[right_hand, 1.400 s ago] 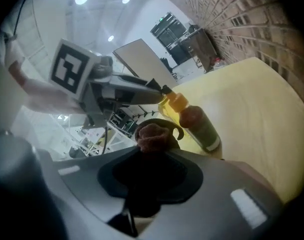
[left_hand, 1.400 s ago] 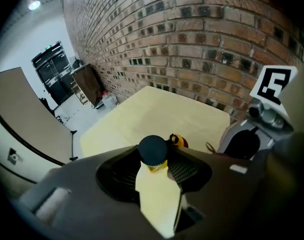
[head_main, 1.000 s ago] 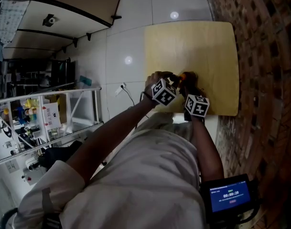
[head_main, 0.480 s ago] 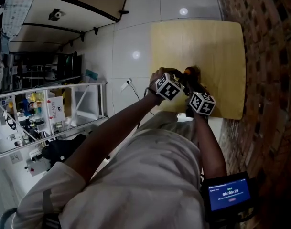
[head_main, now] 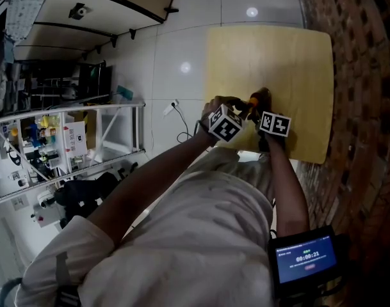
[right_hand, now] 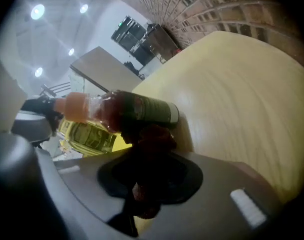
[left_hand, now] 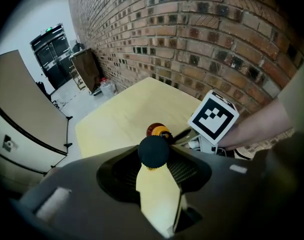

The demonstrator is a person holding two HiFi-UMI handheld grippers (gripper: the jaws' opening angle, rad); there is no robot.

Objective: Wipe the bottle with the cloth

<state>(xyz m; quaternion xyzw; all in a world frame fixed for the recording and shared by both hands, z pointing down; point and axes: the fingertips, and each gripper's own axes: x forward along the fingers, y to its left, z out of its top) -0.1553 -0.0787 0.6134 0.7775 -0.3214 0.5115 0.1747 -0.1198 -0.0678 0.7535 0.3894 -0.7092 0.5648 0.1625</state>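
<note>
Dark red cloth [right_hand: 151, 139] was bunched up and pinched tight in the right gripper [right_hand: 144, 166], so that one was closed on the cloth. The wad was pressed up against the underside of the bottle [right_hand: 137, 109]. The left gripper [left_hand: 152, 152] had its jaws drawn part-way in and clamped on the bottle's orange neck [right_hand: 74, 106]. The bottle was lying on its side with its long axis roughly level. The neck pointed at the left gripper and the base end with the green label [right_hand: 154, 113] pointed away from it. It hung between the two grippers over the near part of the pale wooden table [right_hand: 236, 99], though whether it touched the top was hard to tell. A brick wall [left_hand: 216, 34] ran just past the table.
</note>
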